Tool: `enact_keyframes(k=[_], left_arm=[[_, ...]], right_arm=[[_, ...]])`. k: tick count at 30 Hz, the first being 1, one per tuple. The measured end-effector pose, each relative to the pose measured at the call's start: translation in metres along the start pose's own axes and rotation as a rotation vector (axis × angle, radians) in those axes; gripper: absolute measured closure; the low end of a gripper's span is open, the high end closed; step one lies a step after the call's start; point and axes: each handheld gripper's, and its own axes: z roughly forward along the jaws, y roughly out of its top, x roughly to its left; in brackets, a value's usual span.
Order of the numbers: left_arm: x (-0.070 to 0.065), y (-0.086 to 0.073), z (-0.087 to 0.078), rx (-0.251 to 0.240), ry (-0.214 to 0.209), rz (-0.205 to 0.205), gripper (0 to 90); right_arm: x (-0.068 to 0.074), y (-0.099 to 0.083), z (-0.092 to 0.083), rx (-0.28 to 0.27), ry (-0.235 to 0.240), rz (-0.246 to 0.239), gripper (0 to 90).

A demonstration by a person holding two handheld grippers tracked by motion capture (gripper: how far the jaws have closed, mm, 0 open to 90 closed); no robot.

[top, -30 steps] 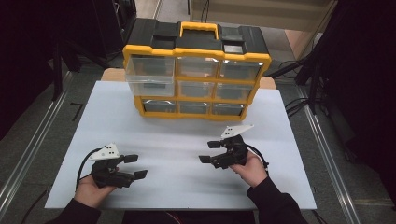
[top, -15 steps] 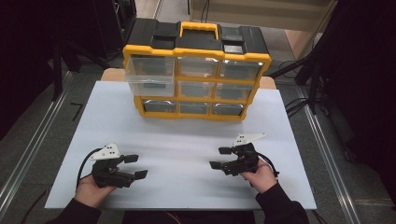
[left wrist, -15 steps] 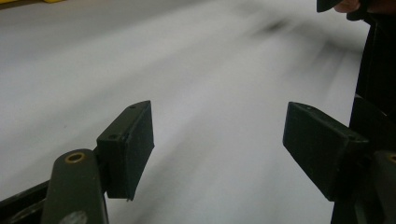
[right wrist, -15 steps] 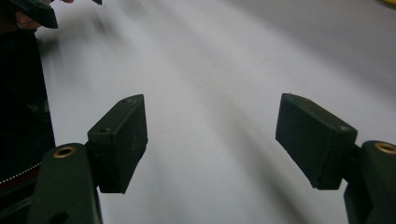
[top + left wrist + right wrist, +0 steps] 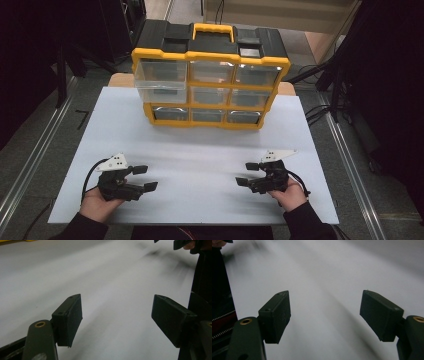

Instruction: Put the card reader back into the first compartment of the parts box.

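Organizer [image 5: 210, 82] well beyond both open jaws

Workshop or lab recording bench.
White-topped table [image 5: 200, 145] between metal floor rails [image 5: 30, 150], yellow-and-black plastic drawer organiser [image 5: 210, 80], black stands, trailing cables.

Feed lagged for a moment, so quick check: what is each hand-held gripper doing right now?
Left hand-held gripper: open, holding nothing, above the white table.
Right hand-held gripper: open, holding nothing, above the table.
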Motion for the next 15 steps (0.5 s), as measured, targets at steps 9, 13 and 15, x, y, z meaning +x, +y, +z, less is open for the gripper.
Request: enact_keyframes(k=[9,13,15], left_arm=[[0.000,0.000,0.000,0.001,0.004,0.001,26.2],[0.000,0.000,0.001,0.004,0.007,0.000,26.2],[0.000,0.000,0.001,0.004,0.007,0.002,26.2]], right_arm=[[-0.007,-0.018,-0.009,0.016,-0.021,0.047,22.9],[-0.009,-0.023,-0.014,0.009,-0.033,0.062,22.9],[-0.011,-0.024,-0.016,0.005,-0.040,0.067,22.9]])
